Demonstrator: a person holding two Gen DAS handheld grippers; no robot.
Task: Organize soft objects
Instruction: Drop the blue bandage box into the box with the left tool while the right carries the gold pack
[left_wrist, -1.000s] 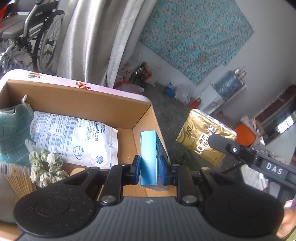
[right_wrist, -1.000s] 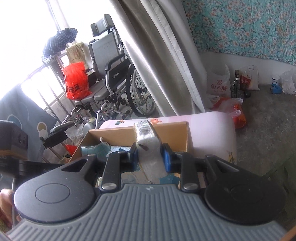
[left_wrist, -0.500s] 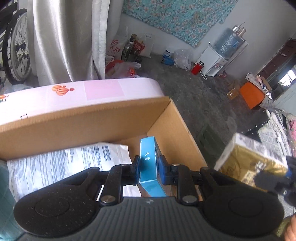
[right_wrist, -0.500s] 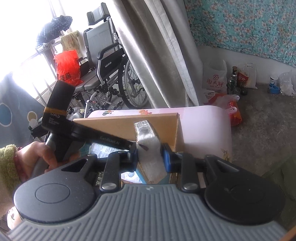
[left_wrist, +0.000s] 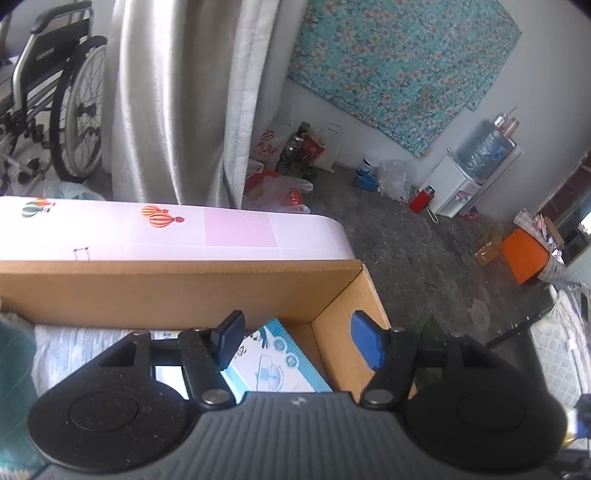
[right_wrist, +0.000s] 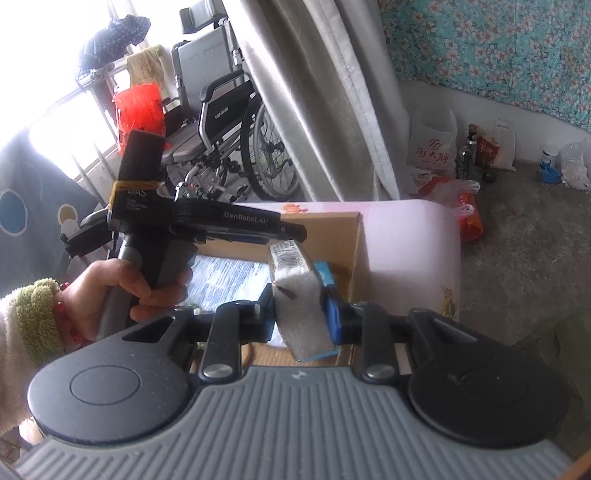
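My left gripper (left_wrist: 298, 342) hangs over the right end of the cardboard box (left_wrist: 177, 288), its jaws opening. Below them a light blue box (left_wrist: 275, 363) lies flat in the box's corner, untouched by the pads. A white mask pack (left_wrist: 74, 350) and a green cloth (left_wrist: 11, 365) lie further left. My right gripper (right_wrist: 300, 308) is shut on a plastic-wrapped white tissue pack (right_wrist: 297, 291), held above the cardboard box (right_wrist: 332, 229). In the right wrist view a hand (right_wrist: 122, 291) holds the left gripper (right_wrist: 291, 230) just left of the pack, and the blue box (right_wrist: 327, 271) shows behind it.
The box stands on a pink table (left_wrist: 221, 236). Behind it hang a grey curtain (left_wrist: 177, 92) and a floral cloth (left_wrist: 399, 66). A wheelchair (left_wrist: 55, 110) stands far left. Bags and bottles (left_wrist: 291, 162) and a water dispenser (left_wrist: 476, 170) sit on the floor.
The left gripper moved along the box, opened and let go of the blue box, which now lies flat in the corner. The right gripper still grips the tissue pack, slightly lower.
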